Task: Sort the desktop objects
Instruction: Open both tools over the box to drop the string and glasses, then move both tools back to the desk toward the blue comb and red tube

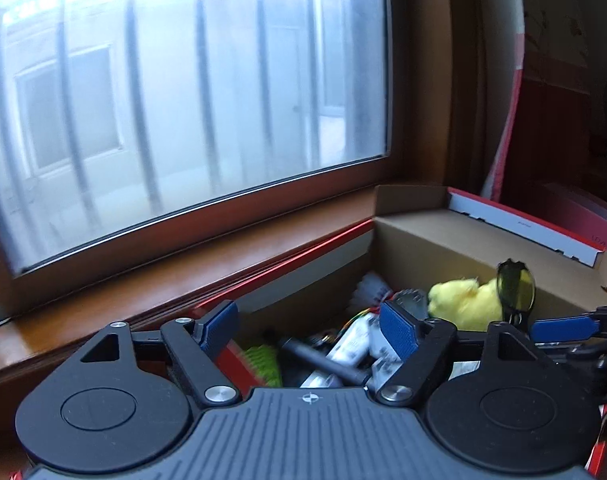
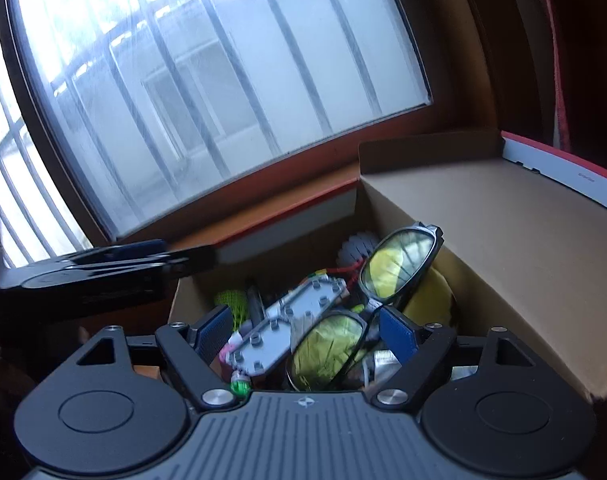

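Observation:
An open cardboard box (image 2: 503, 240) holds a jumble of small objects. Black-framed glasses with yellow lenses (image 2: 399, 268) lie on top, leaning on a yellow plush toy (image 1: 467, 300). My right gripper (image 2: 305, 334) is open just above the pile. One lens sits between its blue pads, and neither pad presses on it. A grey studded plate (image 2: 287, 320) lies left of the glasses. My left gripper (image 1: 308, 330) is open over the box's left part, above a grey tool (image 1: 323, 360) and a green brush (image 1: 263, 360). It holds nothing.
A white shuttlecock (image 1: 369, 288) lies at the back of the box. The box stands against a wooden window sill (image 1: 103, 320) under a barred window. A red and white lid (image 1: 523, 228) rests on its far right rim. The left gripper's fingers (image 2: 143, 246) reach in from the left.

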{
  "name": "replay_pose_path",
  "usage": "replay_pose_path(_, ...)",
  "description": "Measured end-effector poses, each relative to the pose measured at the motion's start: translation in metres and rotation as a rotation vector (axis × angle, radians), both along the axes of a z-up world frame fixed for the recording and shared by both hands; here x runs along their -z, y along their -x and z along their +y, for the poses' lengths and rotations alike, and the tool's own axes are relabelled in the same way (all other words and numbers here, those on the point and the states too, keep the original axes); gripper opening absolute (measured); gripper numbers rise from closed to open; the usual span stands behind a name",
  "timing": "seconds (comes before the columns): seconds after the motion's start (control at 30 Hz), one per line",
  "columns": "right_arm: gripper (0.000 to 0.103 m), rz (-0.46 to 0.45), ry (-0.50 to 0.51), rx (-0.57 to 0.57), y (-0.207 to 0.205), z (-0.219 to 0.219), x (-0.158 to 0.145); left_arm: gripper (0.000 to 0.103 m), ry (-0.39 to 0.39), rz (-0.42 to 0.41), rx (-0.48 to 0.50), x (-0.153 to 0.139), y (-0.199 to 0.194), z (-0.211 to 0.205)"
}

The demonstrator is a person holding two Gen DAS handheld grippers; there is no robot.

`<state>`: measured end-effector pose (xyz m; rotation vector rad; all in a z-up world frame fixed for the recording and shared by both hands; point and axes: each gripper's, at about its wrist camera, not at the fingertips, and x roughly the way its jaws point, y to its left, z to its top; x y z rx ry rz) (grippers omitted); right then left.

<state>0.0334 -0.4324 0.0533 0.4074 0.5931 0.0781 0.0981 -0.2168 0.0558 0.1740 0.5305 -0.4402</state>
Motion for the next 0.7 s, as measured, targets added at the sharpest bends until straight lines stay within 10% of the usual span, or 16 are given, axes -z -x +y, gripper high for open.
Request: replay_pose_path(0.7,0.086,-0.039,0.1,-0.392,0.035,0.114,-0.029,0.085,-0.001,0.223,-0.345,0.065,0.078,0.15)
